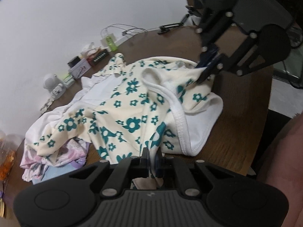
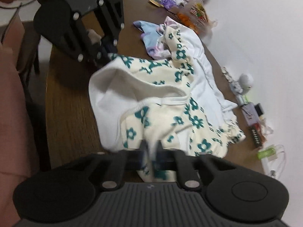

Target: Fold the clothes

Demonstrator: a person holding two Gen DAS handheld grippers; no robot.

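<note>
Two black hand-held grippers hold a cream cotton garment printed with teal flowers above a dark wooden table, the left gripper pinched shut on one bunched edge near the table's near edge and the right gripper clamped on another part of the same cloth. The garment's white ribbed hem loops upward and its white lining shows, so it lies crumpled, not flat. It sprawls over a white garment and a lilac-and-blue patterned cloth toward the table's far edge. Judged from this, the cloth is being spread or drawn over; doing it well means pulling both corners taut and level, clear of the clothes beneath. Along the wall edge stand a small printed tin and a dark box; their contents cannot be made out.
</note>
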